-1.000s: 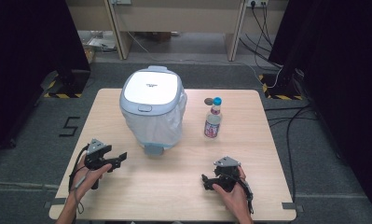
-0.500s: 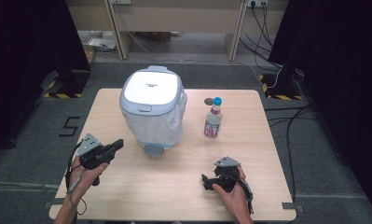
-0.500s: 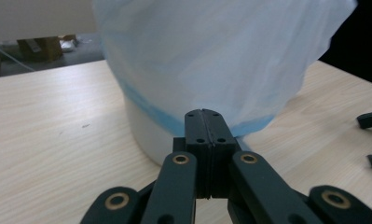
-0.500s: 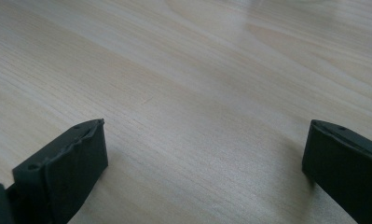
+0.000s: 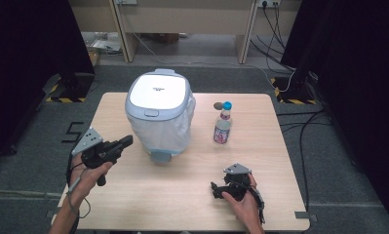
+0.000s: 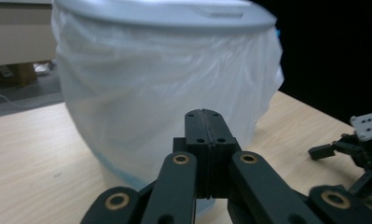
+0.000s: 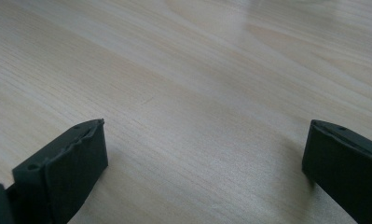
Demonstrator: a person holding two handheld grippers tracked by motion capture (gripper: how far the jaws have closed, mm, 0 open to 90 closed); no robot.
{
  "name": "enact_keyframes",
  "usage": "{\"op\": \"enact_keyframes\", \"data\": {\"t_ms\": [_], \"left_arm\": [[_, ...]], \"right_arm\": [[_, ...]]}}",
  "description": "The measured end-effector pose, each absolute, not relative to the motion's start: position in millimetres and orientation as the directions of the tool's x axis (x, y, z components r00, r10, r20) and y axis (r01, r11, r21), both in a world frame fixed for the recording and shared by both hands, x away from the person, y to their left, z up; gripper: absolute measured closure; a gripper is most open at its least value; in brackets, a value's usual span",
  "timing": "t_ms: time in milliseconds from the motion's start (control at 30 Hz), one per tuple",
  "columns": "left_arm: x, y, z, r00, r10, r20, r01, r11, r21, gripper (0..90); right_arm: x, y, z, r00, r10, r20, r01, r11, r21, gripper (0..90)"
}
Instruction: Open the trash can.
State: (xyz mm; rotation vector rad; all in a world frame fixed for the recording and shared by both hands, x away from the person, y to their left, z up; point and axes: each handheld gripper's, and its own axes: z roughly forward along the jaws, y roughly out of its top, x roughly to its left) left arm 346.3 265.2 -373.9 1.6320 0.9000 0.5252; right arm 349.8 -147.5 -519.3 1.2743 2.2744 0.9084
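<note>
Pointing at the lined bin (image 5: pixel 158 117), left gripper (image 5: pixel 126 142) fingers pressed together, empty, right gripper (image 5: pixel 214 189) fingers spread wide over table (image 5: pixel 192 204).

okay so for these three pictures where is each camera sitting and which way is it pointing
High view: above the person's side, looking forward and down on the table; forearms, left gripper and right gripper show.
Left gripper view: rides the left gripper, jaws shut, facing the lidded bin.
Right gripper view: rides the right gripper, jaws open, looking low across bare tabletop.
Shared: the bin shows in the high and left gripper views; the left gripper view also catches the right gripper.
</note>
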Motion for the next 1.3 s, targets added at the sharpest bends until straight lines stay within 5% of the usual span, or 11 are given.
{"op": "enact_keyframes", "data": {"t_ms": [633, 1300], "left_arm": [[372.8, 241.8, -317.6, 0.668, 0.737, -0.102, 0.243, -0.086, 0.966, 89.5], [402.7, 223.1, -316.8, 0.655, 0.752, -0.066, 0.253, -0.136, 0.958, 89.2]], "right_arm": [[350.1, -146.9, -519.3, -0.514, 0.858, -0.011, 0.614, 0.377, 0.694, 0.3], [350.1, -146.9, -519.3, -0.515, 0.857, -0.011, 0.612, 0.377, 0.695, 0.3]]}}
